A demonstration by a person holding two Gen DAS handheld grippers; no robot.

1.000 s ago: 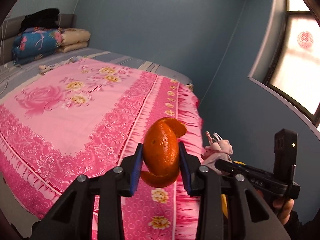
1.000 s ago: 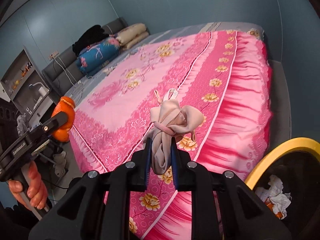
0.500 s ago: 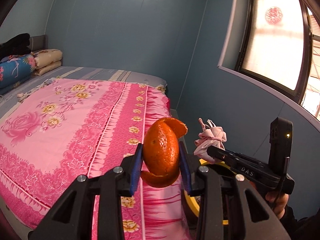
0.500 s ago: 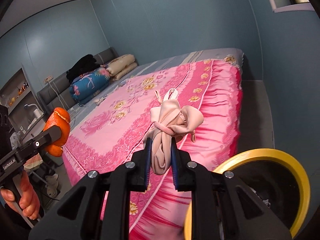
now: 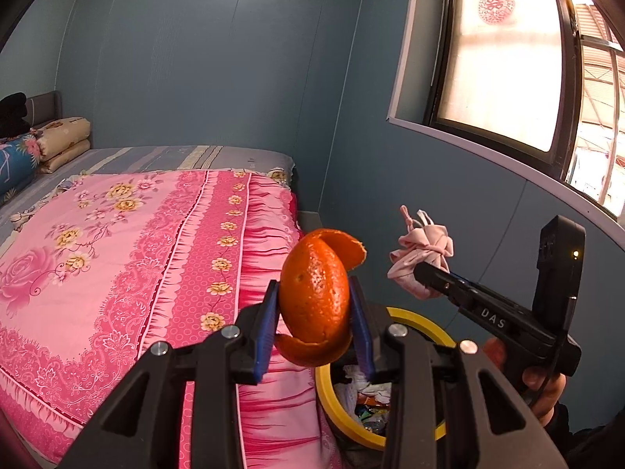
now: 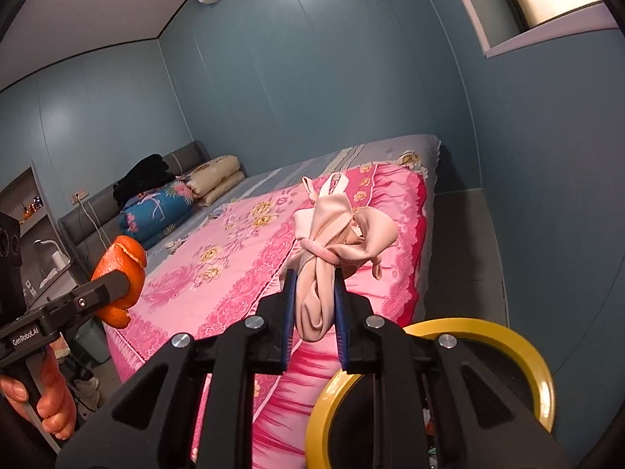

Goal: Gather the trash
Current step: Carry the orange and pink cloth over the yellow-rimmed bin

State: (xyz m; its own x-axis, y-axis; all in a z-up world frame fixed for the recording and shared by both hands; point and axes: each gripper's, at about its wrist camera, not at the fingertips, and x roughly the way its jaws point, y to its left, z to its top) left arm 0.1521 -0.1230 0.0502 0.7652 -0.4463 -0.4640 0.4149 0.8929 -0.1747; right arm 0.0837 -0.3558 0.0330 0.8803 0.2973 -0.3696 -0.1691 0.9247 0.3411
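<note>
Left gripper [image 5: 314, 314]: jaws pinching curled orange citrus peel [image 5: 315, 299] between blue pads, peel held in air above near rim of bin. Right gripper [image 6: 313, 314]: jaws pinching knotted pale pink cloth bundle [image 6: 332, 250], bundle upright, aloft. Round yellow-rimmed trash bin [image 6: 504, 336] just below and right of both grippers, beside bed edge; crumpled waste visible inside. Bed with pink floral bedspread [image 5: 117, 242] to left. Folded blue and beige bedding [image 6: 175, 199] at headboard.
</note>
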